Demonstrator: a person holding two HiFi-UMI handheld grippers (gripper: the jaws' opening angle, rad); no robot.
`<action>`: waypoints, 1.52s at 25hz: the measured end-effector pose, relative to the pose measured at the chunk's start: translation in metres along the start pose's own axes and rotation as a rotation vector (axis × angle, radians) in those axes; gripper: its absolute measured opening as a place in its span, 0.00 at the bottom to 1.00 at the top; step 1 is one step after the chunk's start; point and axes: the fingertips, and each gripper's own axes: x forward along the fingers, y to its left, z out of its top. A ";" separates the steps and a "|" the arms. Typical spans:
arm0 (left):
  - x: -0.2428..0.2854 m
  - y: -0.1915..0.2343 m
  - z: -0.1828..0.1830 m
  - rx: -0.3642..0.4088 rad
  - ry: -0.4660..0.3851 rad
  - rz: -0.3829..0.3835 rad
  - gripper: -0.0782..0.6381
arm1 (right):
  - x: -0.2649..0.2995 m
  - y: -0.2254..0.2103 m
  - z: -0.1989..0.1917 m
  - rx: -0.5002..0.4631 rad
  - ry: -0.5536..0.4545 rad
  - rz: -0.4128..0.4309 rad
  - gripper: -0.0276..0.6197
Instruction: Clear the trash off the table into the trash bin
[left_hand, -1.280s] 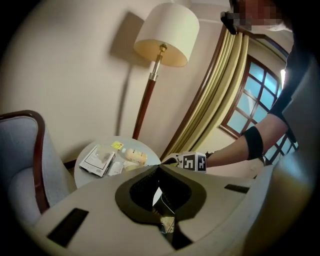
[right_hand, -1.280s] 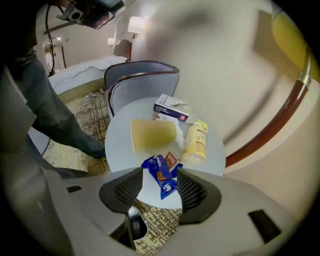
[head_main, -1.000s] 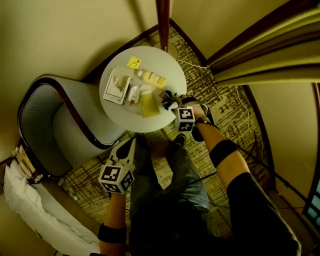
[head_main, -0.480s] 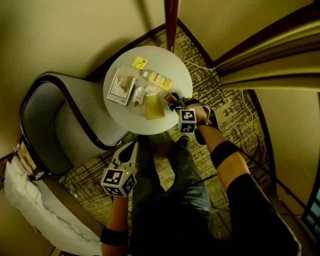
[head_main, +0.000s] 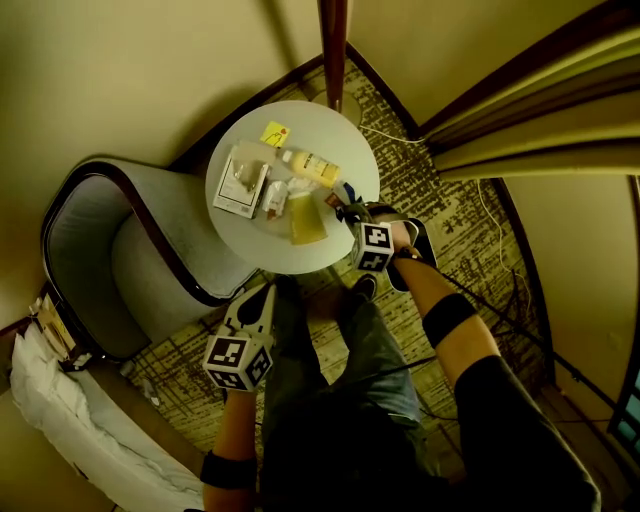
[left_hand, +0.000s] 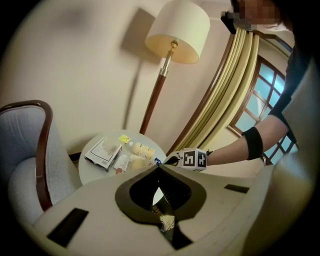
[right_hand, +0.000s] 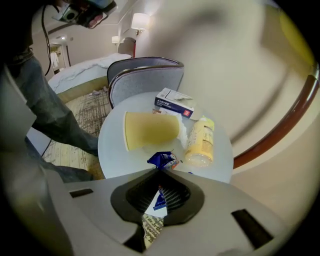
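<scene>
Two grippers. The right gripper's (right_hand: 159, 169) jaws have just been closing and now pinch a crinkly blue foil wrapper (right_hand: 161, 160) at the right edge of the round, smooth white counter (head_main: 300, 258). The wrapper is crumpled, with a strip running back between the jaws. Left gripper (left_hand: 159, 166) is clenched and empty, held low off the counter. Yellow paper cup (right_hand: 150, 129) lies on its side near the wrapper, mouth toward the person.
</scene>
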 end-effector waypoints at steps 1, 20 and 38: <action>-0.001 -0.001 0.003 0.006 -0.001 -0.004 0.11 | -0.008 -0.005 0.005 0.024 -0.015 -0.015 0.09; -0.036 -0.042 0.095 0.300 -0.151 -0.088 0.11 | -0.262 -0.024 0.118 0.567 -0.449 -0.314 0.09; 0.007 -0.150 0.091 0.586 -0.021 -0.418 0.11 | -0.329 0.015 0.034 1.026 -0.497 -0.579 0.09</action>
